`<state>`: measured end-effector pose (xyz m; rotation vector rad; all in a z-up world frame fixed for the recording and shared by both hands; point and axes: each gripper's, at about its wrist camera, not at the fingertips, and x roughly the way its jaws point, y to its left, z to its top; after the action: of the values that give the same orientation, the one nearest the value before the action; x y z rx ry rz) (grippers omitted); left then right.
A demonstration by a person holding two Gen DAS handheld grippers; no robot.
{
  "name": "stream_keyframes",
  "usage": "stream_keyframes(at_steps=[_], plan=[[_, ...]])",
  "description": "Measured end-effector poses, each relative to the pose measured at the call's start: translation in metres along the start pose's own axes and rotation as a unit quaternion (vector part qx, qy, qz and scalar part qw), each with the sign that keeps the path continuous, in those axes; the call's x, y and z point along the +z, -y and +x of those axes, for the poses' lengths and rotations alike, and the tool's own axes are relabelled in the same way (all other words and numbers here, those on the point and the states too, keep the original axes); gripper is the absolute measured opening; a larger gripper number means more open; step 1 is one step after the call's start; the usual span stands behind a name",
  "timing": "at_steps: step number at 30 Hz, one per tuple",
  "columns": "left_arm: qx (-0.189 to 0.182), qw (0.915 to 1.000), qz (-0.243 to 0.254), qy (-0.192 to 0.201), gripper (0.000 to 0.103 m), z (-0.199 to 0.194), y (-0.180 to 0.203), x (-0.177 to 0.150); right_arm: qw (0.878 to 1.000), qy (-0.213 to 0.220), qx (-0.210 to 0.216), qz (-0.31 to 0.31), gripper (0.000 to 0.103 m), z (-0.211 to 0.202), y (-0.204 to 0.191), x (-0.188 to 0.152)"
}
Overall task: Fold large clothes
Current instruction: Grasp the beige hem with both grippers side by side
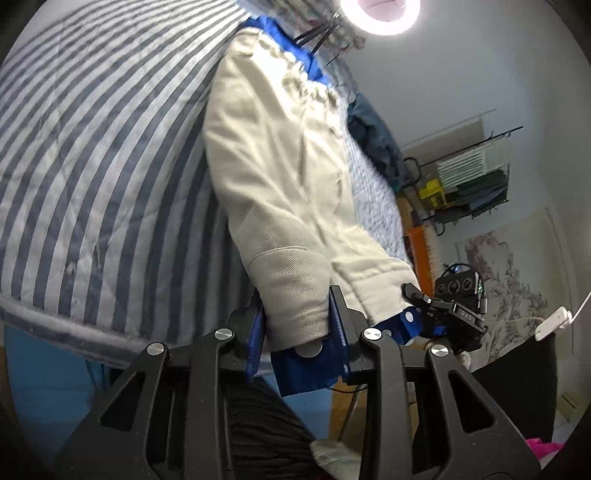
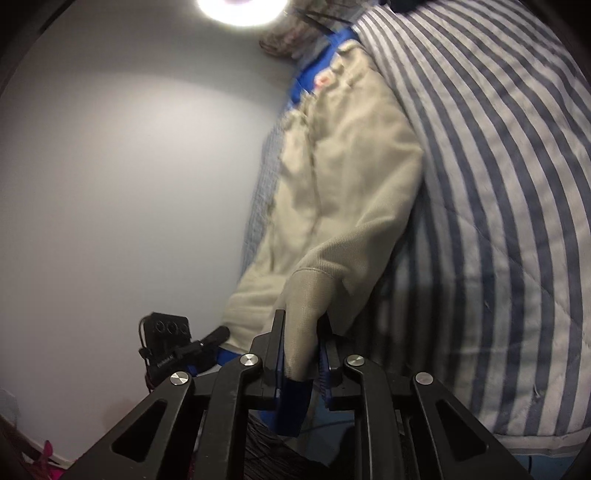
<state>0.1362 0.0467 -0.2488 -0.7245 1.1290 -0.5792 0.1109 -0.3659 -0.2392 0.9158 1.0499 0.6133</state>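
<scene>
A cream jacket with blue lining and blue cuffs lies stretched along the striped bed cover. My left gripper is shut on one cream corner of the jacket with its blue cuff. My right gripper is shut on another cream corner of the same jacket, blue trim hanging below the fingers. The right gripper also shows in the left wrist view, and the left gripper in the right wrist view. The jacket's far end, with a blue collar, lies away from me.
The blue and white striped quilt covers the bed. A dark blue garment lies at the bed's far side. A wire rack with folded items hangs on the wall. A ring light shines overhead. An orange box stands beside the bed.
</scene>
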Motion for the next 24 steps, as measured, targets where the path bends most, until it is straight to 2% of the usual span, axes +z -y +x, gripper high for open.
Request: stream_keyframes(at_steps=[5,9,17,21,24], plan=[[-0.019,0.9996,-0.013,0.018,0.03,-0.004,0.011,0.024,0.999,0.034,0.014,0.004,0.013,-0.003,-0.019,0.03],[-0.034,0.9985,-0.027,0.035,0.03,-0.003,0.014,0.053,0.999,0.051,0.007,0.002,0.013,0.001,-0.027,0.06],[-0.031,0.9964,-0.049,0.061,0.03,0.022,0.015,0.114,0.997,0.06,-0.043,-0.01,0.013,0.028,-0.039,0.132],[-0.027,0.9935,-0.085,0.071,0.03,0.044,-0.002,0.14,0.995,0.06,-0.075,-0.003,0.012,0.045,-0.026,0.161],[-0.012,0.993,-0.091,0.074,0.03,0.057,-0.011,0.153,0.994,0.058,-0.091,0.014,0.013,0.054,-0.012,0.177]])
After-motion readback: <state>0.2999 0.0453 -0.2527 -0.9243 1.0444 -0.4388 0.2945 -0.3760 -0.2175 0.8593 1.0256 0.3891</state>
